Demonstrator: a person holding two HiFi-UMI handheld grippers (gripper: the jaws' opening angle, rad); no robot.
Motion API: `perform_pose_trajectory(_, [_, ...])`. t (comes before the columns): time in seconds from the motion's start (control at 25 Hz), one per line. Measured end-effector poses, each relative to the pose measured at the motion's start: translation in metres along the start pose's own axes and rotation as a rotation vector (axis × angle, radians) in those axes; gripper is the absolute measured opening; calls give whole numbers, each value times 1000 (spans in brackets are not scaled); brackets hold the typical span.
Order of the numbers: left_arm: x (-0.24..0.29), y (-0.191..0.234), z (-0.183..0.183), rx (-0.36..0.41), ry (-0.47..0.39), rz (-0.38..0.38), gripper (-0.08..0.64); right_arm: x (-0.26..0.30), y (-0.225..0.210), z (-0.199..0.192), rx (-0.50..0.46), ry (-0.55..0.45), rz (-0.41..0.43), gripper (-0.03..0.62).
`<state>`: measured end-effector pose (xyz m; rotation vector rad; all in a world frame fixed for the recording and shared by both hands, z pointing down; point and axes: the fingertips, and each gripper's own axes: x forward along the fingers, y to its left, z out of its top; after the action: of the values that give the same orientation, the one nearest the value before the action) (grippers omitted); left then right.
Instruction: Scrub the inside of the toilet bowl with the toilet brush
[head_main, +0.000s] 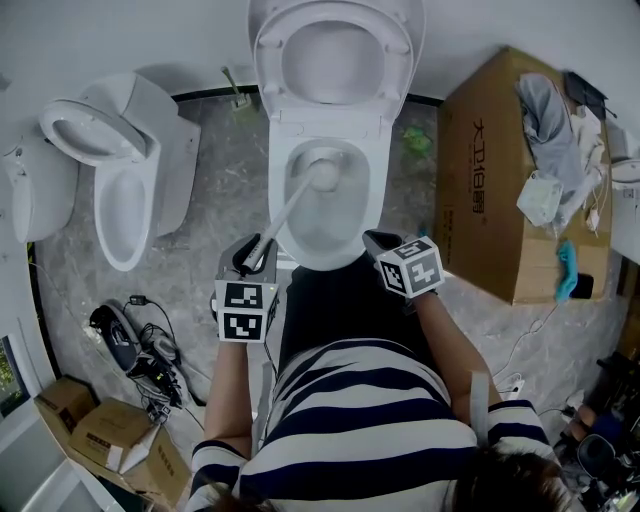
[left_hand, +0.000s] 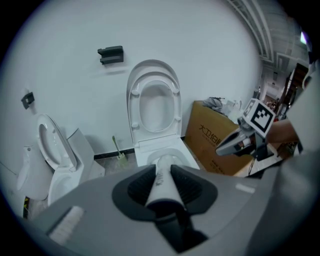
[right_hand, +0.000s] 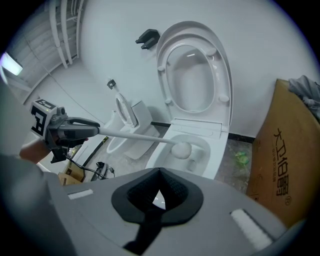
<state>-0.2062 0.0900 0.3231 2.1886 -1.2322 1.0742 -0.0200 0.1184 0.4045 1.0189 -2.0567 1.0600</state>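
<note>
The left gripper (head_main: 247, 262), left of centre in the head view, has its jaws clenched on the handle of the toilet brush (head_main: 290, 210). The brush's round head sits inside the toilet bowl (head_main: 378, 192) in the upper middle of the frame. The right gripper (head_main: 383, 243) hovers near the bowl's front edge, right of centre, jaws pressed together with nothing between them.

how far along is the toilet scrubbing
Done: lid up, toilet brush picked up, left gripper shut on its handle. In hand: brush head sits inside the toilet bowl. Left: the scrubbing itself; how much is scrubbed can't be told. The right gripper is shut, empty.
</note>
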Motion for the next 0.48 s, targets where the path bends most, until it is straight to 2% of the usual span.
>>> perform_pose_trajectory(0.48, [-5,-5,-12,11,0,-11,0,-4,10,-4,3,-16,-24,-2])
